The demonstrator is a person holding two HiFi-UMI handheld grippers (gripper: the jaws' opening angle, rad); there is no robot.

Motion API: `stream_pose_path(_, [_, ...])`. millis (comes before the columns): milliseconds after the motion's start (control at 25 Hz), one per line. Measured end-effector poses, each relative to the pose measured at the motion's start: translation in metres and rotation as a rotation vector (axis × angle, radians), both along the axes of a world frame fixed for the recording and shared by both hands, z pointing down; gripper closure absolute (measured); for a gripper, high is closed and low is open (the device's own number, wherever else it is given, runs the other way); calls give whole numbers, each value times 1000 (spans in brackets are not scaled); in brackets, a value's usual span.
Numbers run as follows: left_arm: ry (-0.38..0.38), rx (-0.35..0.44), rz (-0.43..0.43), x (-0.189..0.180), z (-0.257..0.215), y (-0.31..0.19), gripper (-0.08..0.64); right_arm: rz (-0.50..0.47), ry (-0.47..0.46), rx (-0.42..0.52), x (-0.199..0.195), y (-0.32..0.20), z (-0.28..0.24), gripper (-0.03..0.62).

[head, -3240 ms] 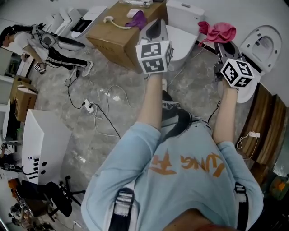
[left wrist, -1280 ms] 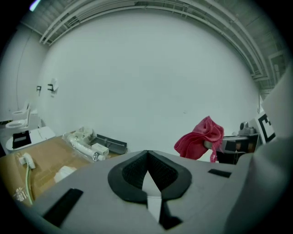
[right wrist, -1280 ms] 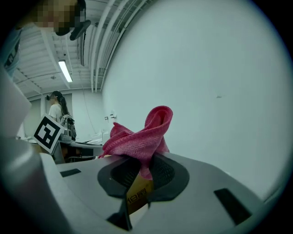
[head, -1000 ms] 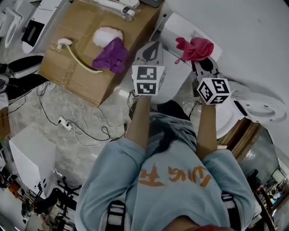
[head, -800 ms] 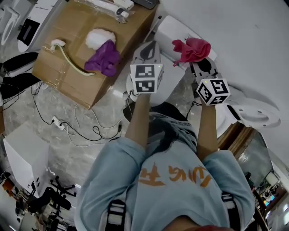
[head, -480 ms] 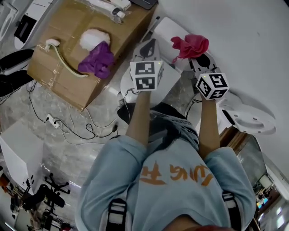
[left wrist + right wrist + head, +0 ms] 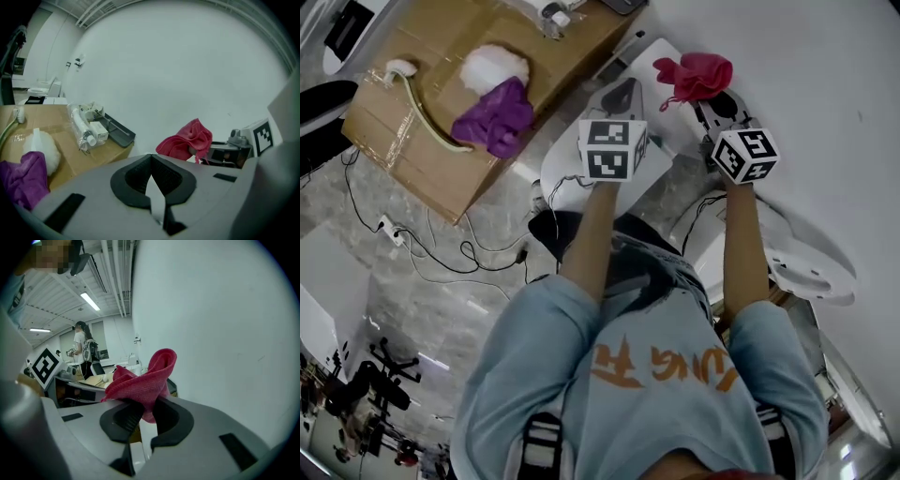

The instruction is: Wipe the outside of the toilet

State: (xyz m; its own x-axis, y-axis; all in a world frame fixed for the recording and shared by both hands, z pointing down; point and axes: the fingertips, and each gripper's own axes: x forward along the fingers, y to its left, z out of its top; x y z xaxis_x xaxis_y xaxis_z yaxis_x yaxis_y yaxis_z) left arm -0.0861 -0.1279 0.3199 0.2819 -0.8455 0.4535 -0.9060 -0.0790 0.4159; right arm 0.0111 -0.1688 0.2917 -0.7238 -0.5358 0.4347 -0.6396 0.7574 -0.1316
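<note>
- Right gripper (image 7: pixel 145 414): 1, clenched on 1 red cloth (image 7: pixel 143 378) that bunches above the jaws, probably held ready as the wiping pad.
- Left gripper (image 7: pixel 150 159): 1, jaws pressed together on nothing, apparently a spare.
- Toilet (image 7: pixel 565 164): 1, white, at 12 o'clock below both grippers. Contact with the cloth cannot be told.
- Cardboard box (image 7: pixel 412 89): 1, at 10 o'clock, carrying 1 purple cloth (image 7: pixel 492 117).
</note>
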Motion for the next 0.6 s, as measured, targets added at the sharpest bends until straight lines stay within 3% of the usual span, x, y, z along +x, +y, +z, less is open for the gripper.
stream_pose_path(200, [5,4,-13,-4,12,-21,537,-69,94,-20,-12,-25,31,517])
stream_pose_path(600, [-30,-11,41,1,36,-46,537,-102,247,-19,-30,-69,81,522])
